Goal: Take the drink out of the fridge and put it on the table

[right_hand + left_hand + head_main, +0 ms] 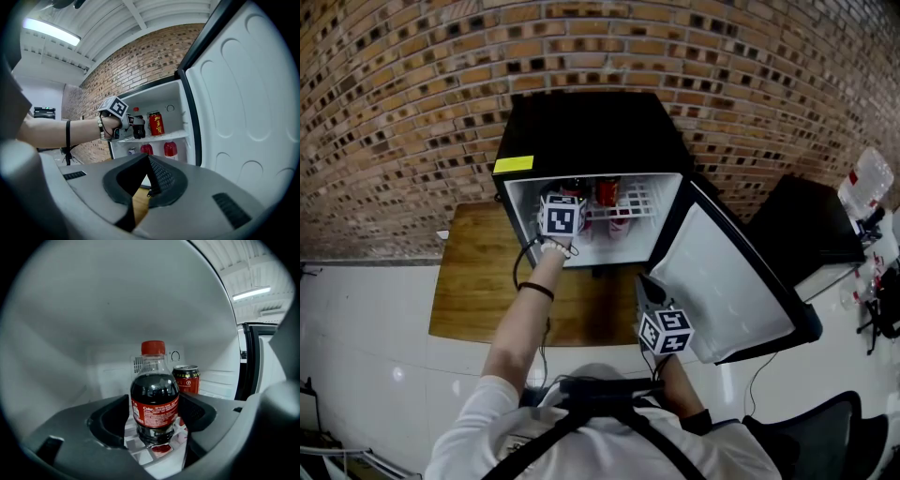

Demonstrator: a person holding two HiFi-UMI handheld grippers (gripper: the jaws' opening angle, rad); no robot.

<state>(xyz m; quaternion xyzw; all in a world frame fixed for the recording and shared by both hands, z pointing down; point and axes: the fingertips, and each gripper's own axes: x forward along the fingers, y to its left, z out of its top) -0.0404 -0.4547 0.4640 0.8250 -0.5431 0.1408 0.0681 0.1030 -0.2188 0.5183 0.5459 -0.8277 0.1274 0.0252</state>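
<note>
Brick wall fills the back of the scene, and in front of it sits the black fridge on a wooden desk, its door swung wide to the person's right with the pale inner lining facing up. The left arm reaches straight into the upper compartment, and here's the left gripper right on target: the cola bottle stands upright between its fingers, one dark pad against each side of the red label, so that's a grasp on the bottle around its middle. The bottle's base rests on the white wire shelf, red cap up top, dark drink nearly to the shoulder. Just behind it and to its right on the same shelf stands a red can, close by but clear of the fingers. Over to the right gripper: it hangs outside the fridge, low beside the open door, fingers clenched tip to tip with nothing between them, only a strip of wood showing below. From its view the left gripper is seen at the shelf edge with the dark bottle in its grip, and two red-topped drinks sit on the level below
</note>
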